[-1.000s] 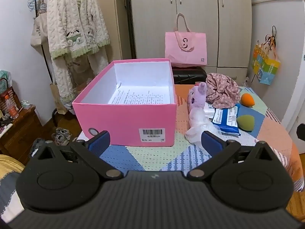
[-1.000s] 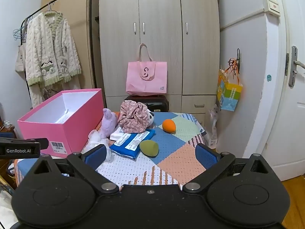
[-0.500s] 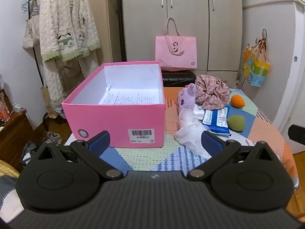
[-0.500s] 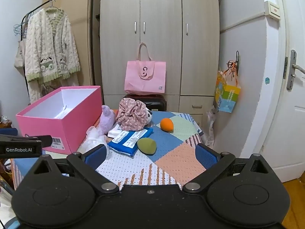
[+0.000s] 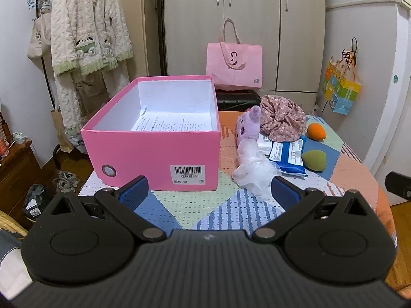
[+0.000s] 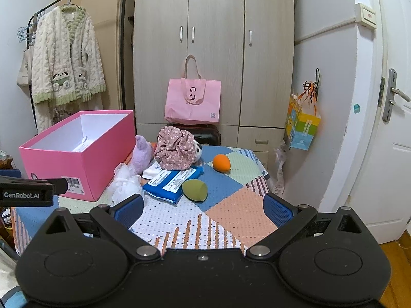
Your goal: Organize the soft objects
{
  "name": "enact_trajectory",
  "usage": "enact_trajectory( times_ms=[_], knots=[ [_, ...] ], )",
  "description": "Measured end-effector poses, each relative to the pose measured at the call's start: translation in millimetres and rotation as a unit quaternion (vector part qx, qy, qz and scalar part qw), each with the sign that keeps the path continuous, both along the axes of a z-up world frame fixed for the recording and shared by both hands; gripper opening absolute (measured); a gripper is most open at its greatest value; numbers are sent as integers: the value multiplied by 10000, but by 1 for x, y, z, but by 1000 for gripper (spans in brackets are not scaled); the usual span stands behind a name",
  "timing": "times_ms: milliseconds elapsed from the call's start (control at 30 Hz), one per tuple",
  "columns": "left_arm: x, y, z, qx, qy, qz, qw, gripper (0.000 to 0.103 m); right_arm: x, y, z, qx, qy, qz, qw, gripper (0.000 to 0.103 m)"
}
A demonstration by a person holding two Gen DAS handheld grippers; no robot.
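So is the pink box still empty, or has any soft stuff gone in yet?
No soft items in it: the pink box is open-topped, and only a printed paper sheet shows on its floor. The near corner is hidden.

Beige wardrobe (image 6: 213,51) behind the table (image 6: 231,213) (patchwork cloth), white door (image 6: 390,154) right, wooden floor (image 6: 395,256).

The box (image 5: 154,151) is showing pink outside, white inside. The cloth (image 6: 231,213) is showing blue, peach and green patches. The sponges are showing orange (image 6: 221,163) and olive green (image 6: 194,190); the scrunchie (image 6: 174,151) pink floral.
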State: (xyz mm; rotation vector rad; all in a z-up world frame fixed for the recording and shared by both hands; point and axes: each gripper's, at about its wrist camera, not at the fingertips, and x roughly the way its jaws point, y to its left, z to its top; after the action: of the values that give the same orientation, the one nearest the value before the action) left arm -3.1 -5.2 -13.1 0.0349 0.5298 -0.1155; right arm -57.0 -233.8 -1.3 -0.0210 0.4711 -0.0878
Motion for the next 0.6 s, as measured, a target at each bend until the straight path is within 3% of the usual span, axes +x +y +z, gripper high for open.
enact_trajectory(
  times_ms=[600],
  knots=[
    [0, -1, -3, 31, 11, -11, 10000, 103, 2, -1, -2, -5, 22, -47, 10000, 101]
  ],
)
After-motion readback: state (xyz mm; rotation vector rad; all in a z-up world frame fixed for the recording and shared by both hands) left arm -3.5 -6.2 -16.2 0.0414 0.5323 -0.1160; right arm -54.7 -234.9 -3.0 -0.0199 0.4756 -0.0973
